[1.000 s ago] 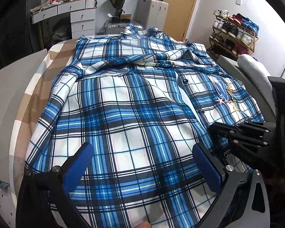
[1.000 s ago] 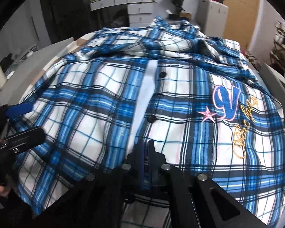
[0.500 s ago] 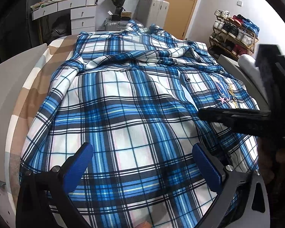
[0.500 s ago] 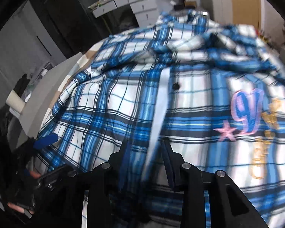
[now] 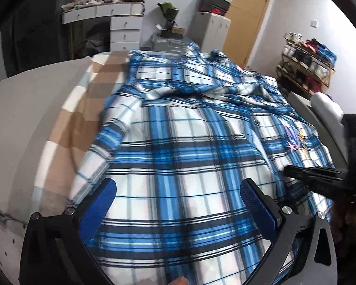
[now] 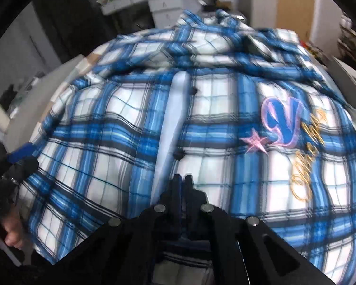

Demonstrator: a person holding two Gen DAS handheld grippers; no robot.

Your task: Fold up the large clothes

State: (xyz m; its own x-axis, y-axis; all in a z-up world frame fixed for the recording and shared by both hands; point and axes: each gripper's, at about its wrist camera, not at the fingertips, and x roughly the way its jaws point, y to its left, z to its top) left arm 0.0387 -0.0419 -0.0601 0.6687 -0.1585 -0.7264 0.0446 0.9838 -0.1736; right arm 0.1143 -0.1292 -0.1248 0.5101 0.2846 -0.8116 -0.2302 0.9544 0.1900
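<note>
A large blue and white plaid shirt (image 5: 189, 147) lies spread front-up on a bed, with black buttons and a pink and gold emblem (image 6: 282, 128) on the chest. My left gripper (image 5: 178, 197) is open, its blue-padded fingers (image 5: 99, 201) wide apart just above the shirt's near hem. My right gripper (image 6: 182, 185) is shut on the shirt (image 6: 135, 128) at the near end of the button placket. It shows at the right of the left wrist view (image 5: 320, 180). The left gripper shows at the left edge of the right wrist view (image 6: 21, 156).
The bed has a tan and white checked cover (image 5: 78, 123) and a grey side panel (image 5: 19, 123) on the left. White drawers (image 5: 123, 30), boxes, a wooden door (image 5: 246, 16) and a shoe rack (image 5: 306, 66) stand beyond. A white roll (image 5: 327, 106) lies at right.
My right gripper opened briefly and has shut on the shirt's placket again. The left gripper has stayed open and has shifted left along the hem, showing more of the bed cover.
</note>
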